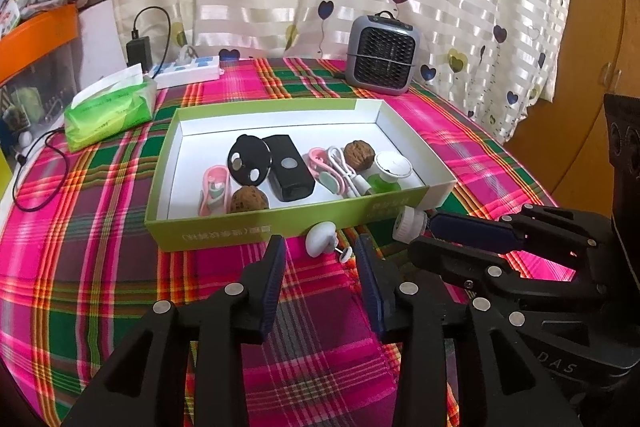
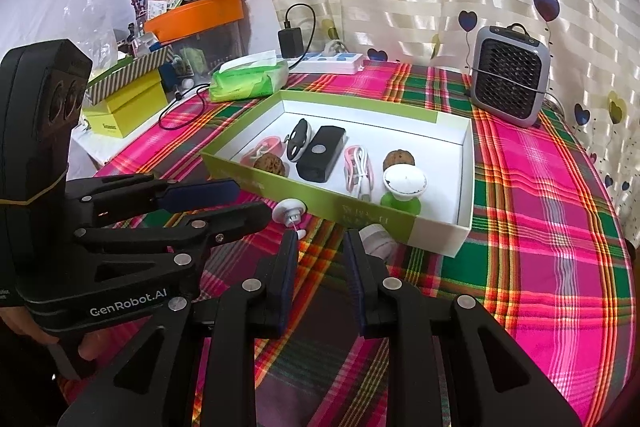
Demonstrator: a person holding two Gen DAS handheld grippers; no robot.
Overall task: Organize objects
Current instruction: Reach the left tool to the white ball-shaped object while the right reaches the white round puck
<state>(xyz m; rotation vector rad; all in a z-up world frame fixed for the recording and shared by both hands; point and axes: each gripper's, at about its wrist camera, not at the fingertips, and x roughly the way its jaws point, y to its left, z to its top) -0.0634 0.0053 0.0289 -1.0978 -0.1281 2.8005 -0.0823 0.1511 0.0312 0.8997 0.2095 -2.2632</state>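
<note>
Two grippers at the box's near wall

Lower centre of the left wrist view, the left gripper (image 1: 320, 247) has spread jaws around a white knob (image 1: 321, 243), untouched. Rightward, the right gripper (image 2: 320, 239), jaws apart, pinches nothing beside a white cap (image 2: 376, 237). Green box (image 1: 256, 227) fills mid-frame.

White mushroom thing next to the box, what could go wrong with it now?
1. The white knob lies on the cloth outside the green box, in front of the open left gripper. It is round, so a clumsy pinch might push it away.
2. Its thin pin might snag the cloth.
3. The white cap lies right beside the right gripper and could get bumped.
</note>
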